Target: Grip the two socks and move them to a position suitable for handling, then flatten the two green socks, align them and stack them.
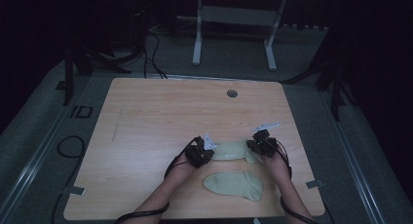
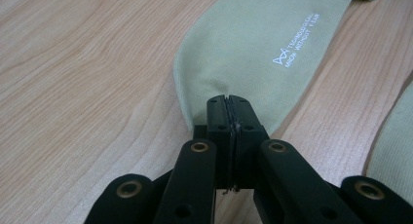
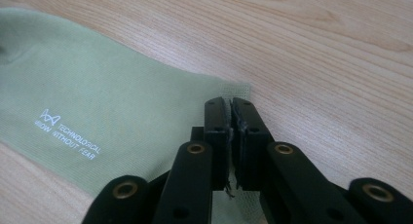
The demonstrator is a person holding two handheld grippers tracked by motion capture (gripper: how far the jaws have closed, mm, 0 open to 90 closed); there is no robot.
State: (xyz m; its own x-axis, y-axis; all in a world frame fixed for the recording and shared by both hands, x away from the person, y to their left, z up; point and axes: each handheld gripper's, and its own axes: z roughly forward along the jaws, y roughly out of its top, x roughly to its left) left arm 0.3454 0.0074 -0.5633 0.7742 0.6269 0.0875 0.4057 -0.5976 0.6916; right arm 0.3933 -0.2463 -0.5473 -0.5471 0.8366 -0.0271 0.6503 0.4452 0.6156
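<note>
A pale green sock [image 1: 233, 150] with white lettering lies stretched across the wooden table [image 1: 160, 112] between my two grippers. My left gripper [image 1: 210, 151] is shut on its left end; in the left gripper view the jaws [image 2: 228, 101] meet on the rounded edge of the sock [image 2: 253, 39]. My right gripper [image 1: 253, 147] is shut on the other end; in the right gripper view the jaws [image 3: 230, 104] pinch the corner of the sock [image 3: 97, 102], with fabric showing beneath them. A second matching sock [image 1: 234, 185] lies flat nearer the front edge, between the person's forearms.
A round grommet hole [image 1: 232, 93] sits near the table's far edge. White frame legs [image 1: 197, 39] stand on the floor beyond the table. Cables [image 1: 68, 147] loop on the floor at the left. The second sock's edge [image 2: 397, 136] lies to the right of the left gripper.
</note>
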